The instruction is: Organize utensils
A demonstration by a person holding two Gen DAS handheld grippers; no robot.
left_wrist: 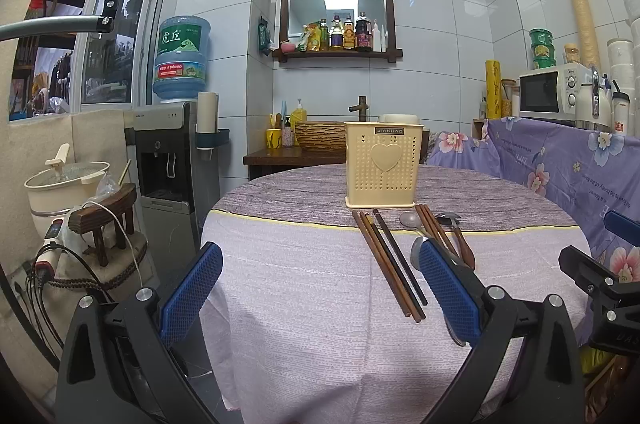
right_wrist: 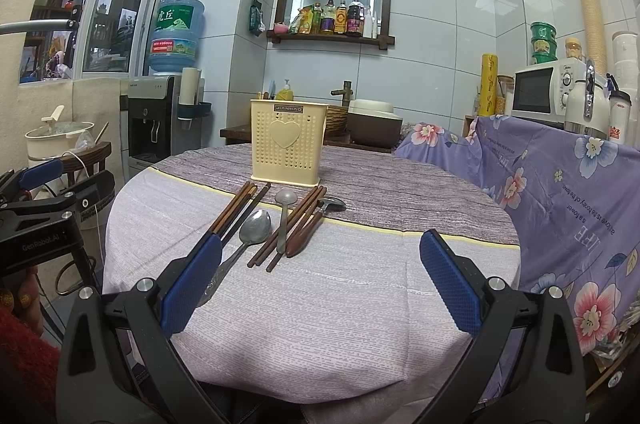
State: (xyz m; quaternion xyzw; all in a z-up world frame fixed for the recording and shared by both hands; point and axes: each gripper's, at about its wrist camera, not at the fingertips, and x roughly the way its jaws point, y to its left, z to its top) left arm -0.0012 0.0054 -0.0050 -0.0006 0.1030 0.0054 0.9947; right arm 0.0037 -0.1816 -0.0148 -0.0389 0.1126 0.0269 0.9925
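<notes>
A cream perforated utensil holder with a heart (left_wrist: 383,163) (right_wrist: 285,147) stands upright at the far side of the round table. In front of it lie a bundle of dark chopsticks (left_wrist: 390,264) (right_wrist: 238,214), a metal spoon (right_wrist: 254,230), a metal ladle (right_wrist: 283,220) (left_wrist: 410,220), a second chopstick group (right_wrist: 294,230) (left_wrist: 434,228) and a wooden-handled spoon (right_wrist: 316,224) (left_wrist: 460,238). My left gripper (left_wrist: 320,264) is open and empty, near the table's front left. My right gripper (right_wrist: 320,256) is open and empty, near the front, short of the utensils.
The table wears a pink and grey cloth (left_wrist: 304,304) (right_wrist: 340,304). A purple floral cloth (right_wrist: 560,191) covers furniture on the right, with a microwave (right_wrist: 544,91) on it. A water dispenser (left_wrist: 168,159) and a pot on a stool (left_wrist: 64,183) stand on the left.
</notes>
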